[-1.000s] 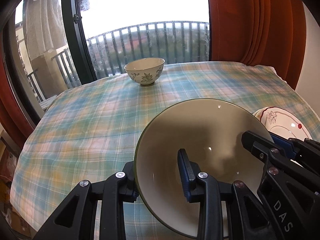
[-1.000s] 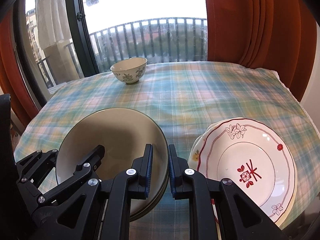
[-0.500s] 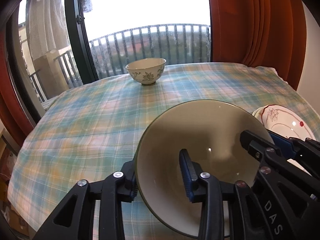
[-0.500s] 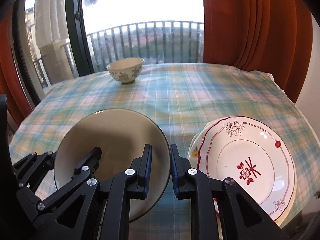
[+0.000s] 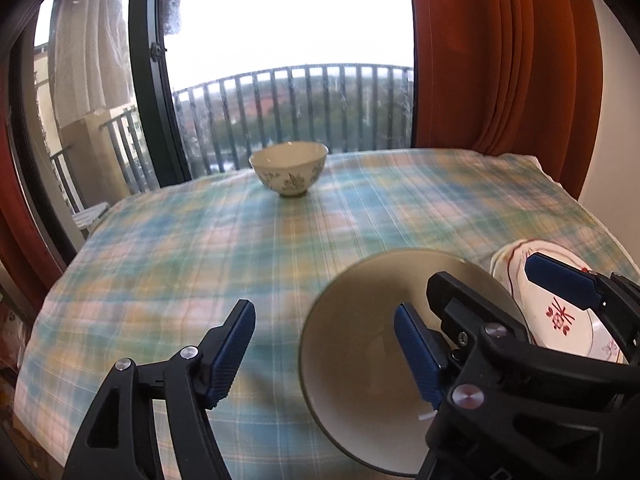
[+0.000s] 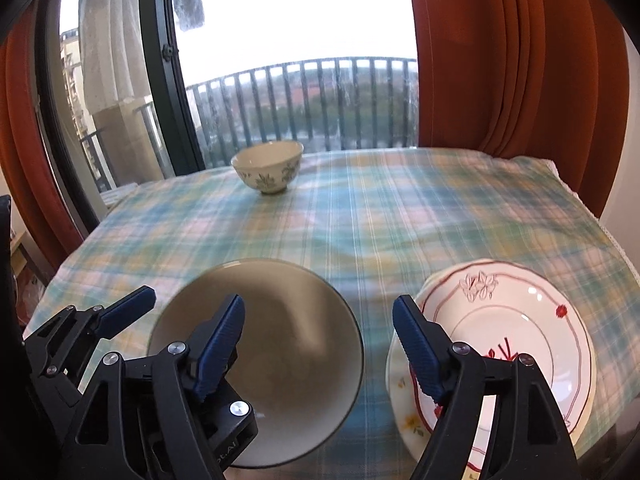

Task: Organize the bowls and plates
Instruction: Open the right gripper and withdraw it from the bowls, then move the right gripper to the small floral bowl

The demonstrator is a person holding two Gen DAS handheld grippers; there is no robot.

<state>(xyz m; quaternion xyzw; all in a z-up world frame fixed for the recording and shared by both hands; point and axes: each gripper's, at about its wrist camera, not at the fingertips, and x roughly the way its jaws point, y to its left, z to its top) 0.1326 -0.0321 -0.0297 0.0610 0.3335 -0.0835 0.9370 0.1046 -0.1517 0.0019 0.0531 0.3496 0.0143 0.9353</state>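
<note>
1. Beige bowl (image 6: 280, 344): dark-rimmed, on the plaid tablecloth (image 6: 360, 216), near edge, just left of the stacked plates (image 6: 520, 320).
2. Floral bowl (image 5: 289, 174): far side, by the window.
3. Left gripper (image 5: 324, 344): spread wide, holding nothing; one finger over the beige bowl.
4. Right gripper (image 6: 320, 340): spread wide, holding nothing.

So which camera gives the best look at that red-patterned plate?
The right wrist view: the red-patterned plate lies almost whole in front, showing its flowers and red rim, with only one finger of the right hand-held gripper across it. In the left wrist view that gripper hides most of the plate.
</note>
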